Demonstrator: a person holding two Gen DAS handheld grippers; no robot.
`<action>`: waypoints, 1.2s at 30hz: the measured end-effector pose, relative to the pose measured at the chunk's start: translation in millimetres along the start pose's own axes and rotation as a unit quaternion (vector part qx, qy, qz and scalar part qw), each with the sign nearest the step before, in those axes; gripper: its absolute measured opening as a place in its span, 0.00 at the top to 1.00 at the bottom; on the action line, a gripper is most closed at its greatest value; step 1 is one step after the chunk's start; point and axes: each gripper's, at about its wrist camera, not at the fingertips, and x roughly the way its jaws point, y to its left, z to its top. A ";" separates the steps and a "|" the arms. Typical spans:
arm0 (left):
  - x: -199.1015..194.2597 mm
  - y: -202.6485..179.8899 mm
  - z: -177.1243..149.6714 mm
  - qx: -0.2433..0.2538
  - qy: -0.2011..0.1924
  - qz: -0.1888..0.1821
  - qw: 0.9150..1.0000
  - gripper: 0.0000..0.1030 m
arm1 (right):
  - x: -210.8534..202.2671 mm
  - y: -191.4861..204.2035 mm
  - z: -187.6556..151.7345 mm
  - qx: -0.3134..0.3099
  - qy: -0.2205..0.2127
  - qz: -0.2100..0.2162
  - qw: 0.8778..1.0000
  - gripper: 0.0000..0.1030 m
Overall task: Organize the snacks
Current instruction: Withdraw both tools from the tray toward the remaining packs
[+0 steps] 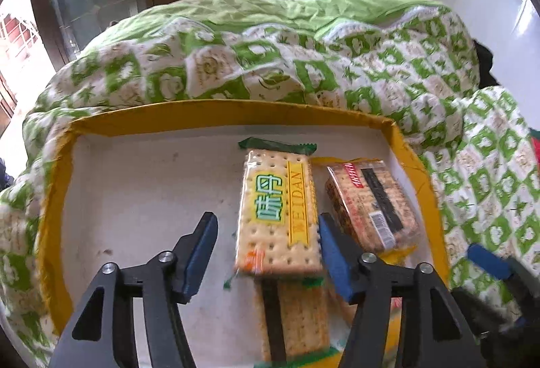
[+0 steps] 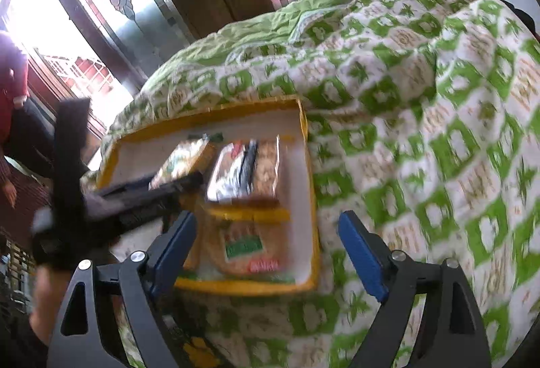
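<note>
Hovering over the yellow-rimmed tray on the quilt-covered bed, I have my left hand-held gripper released, its jaws standing either side of the green-label cracker pack without pressing it. My right hand-held gripper is released too, with nothing between its jaws, over the tray's near corner. To place well, I judge I should lift the left straight up so a pad doesn't drag the pack askew. I count four packs in the tray: the green-label pack, a dark-label pack beside it, and two nearer ones, partly hidden.
</note>
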 end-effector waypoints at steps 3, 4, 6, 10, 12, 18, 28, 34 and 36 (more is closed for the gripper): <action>-24.4 2.8 -10.3 -0.002 -0.016 0.001 1.000 0.30 | -2.2 3.3 -15.9 -0.008 0.004 -0.001 1.000 0.16; -33.7 3.3 -15.9 -0.001 -0.022 0.003 1.000 0.28 | -2.7 4.9 -19.4 -0.012 0.004 -0.003 1.000 0.16; -49.8 3.9 -27.6 -0.004 -0.033 0.004 0.999 0.19 | -6.0 7.6 -27.5 -0.020 0.003 -0.005 1.000 0.12; -76.4 7.3 -57.3 -0.025 -0.043 -0.004 0.999 0.14 | -9.0 8.4 -40.1 -0.025 0.005 -0.003 1.000 0.09; -86.6 9.3 -75.9 -0.038 -0.046 -0.011 0.998 0.14 | -11.7 8.2 -47.5 -0.028 0.005 -0.003 1.000 0.09; -98.9 3.5 -116.6 -0.028 -0.041 0.008 0.999 0.14 | -18.2 13.1 -67.6 -0.038 0.011 -0.005 0.999 0.09; -104.4 -1.8 -168.8 -0.025 -0.003 -0.037 0.999 0.14 | -31.2 18.0 -107.0 -0.050 0.023 0.006 0.998 0.09; -122.3 17.6 -195.0 -0.045 -0.011 -0.038 0.998 0.14 | -39.8 20.5 -119.4 -0.058 0.015 0.012 0.998 0.09; -127.2 25.4 -201.6 -0.055 -0.014 -0.040 0.998 0.14 | -39.2 22.3 -121.5 -0.061 0.017 0.012 0.998 0.09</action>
